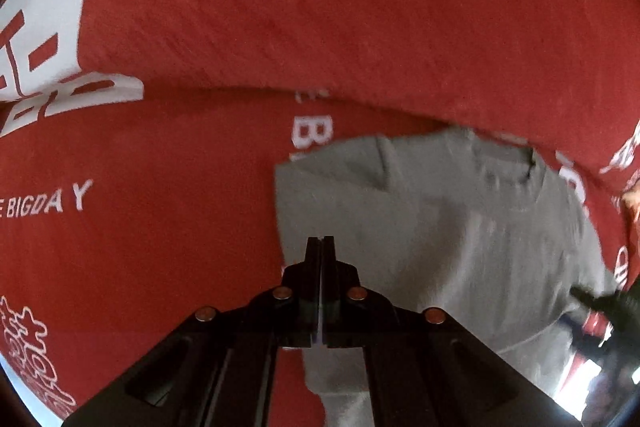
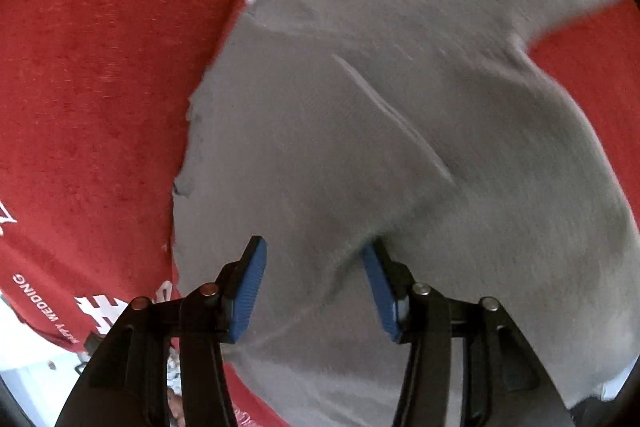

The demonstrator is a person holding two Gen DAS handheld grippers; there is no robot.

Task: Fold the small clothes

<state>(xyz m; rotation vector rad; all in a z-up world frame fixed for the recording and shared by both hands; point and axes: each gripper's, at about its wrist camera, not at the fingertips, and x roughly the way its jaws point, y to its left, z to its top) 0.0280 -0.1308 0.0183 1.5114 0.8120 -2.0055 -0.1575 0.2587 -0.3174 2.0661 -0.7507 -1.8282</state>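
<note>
Small grey knit T-shirt (image 1: 460, 227), soft, light and limp, spread on red printed cloth (image 1: 320, 7), at 3 o'clock of left gripper (image 1: 322, 243), fully closed, apparently empty. Right gripper (image 2: 312, 259) parted, pads straddling a raised fold. Best pinched at hem or sleeve edge.

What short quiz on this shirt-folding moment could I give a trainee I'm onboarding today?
1. True or false: the left gripper is shut.
2. What colour is the shirt? A. grey B. blue C. white
3. Fill in: the shirt lies on a ____ cloth with white print.

Key: 1 true, its jaws meet with nothing visibly between them. 2 A. 3 red. The right gripper stands open over the shirt, pads not pressing it.
</note>
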